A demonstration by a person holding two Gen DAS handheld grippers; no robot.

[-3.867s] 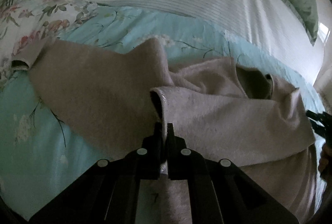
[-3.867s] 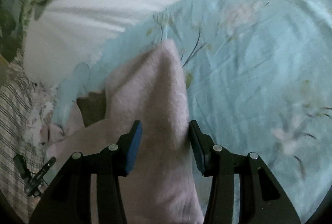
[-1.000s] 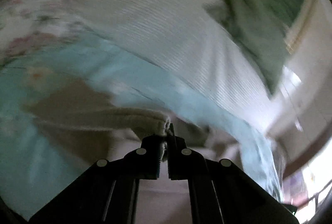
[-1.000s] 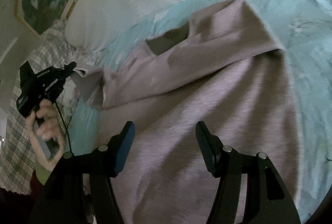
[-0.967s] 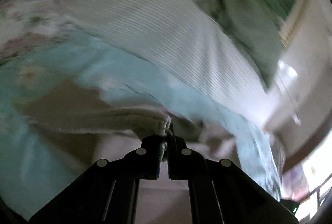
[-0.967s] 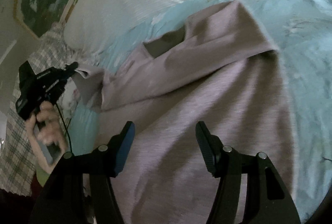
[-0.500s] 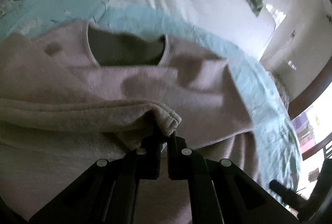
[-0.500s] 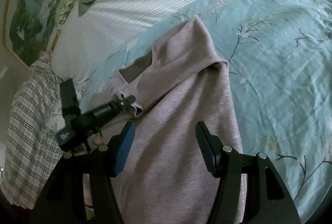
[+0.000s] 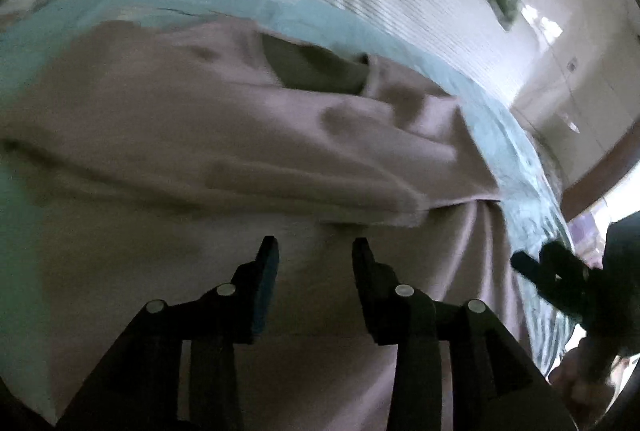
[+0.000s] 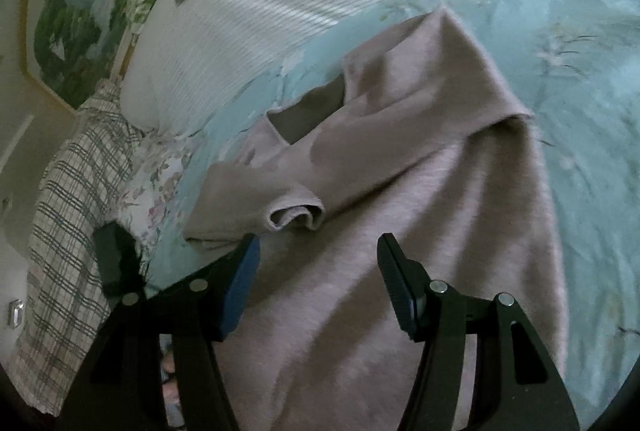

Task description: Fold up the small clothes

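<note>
left gripper (image 9: 314, 255): fingers (image 9: 269, 263) parted, nothing between them, poised over the body of the sweater
right gripper (image 10: 318, 265): fingers (image 10: 394, 271) spread wide and empty, above the lower part of the sweater
sweater (image 10: 420, 199): pale mauve knit lying on the bed, neck opening toward the pillow, both sleeves folded across the chest
sleeve cuff (image 10: 296, 217): curled end resting on the sweater front, just ahead of the right gripper's left finger
bedsheet (image 10: 580, 79): light blue with a floral print, under the sweater
pillow (image 10: 256, 19): white, ribbed, beyond the neckline
plaid cloth (image 10: 68, 199): at the bed's left edge in the right wrist view
</note>
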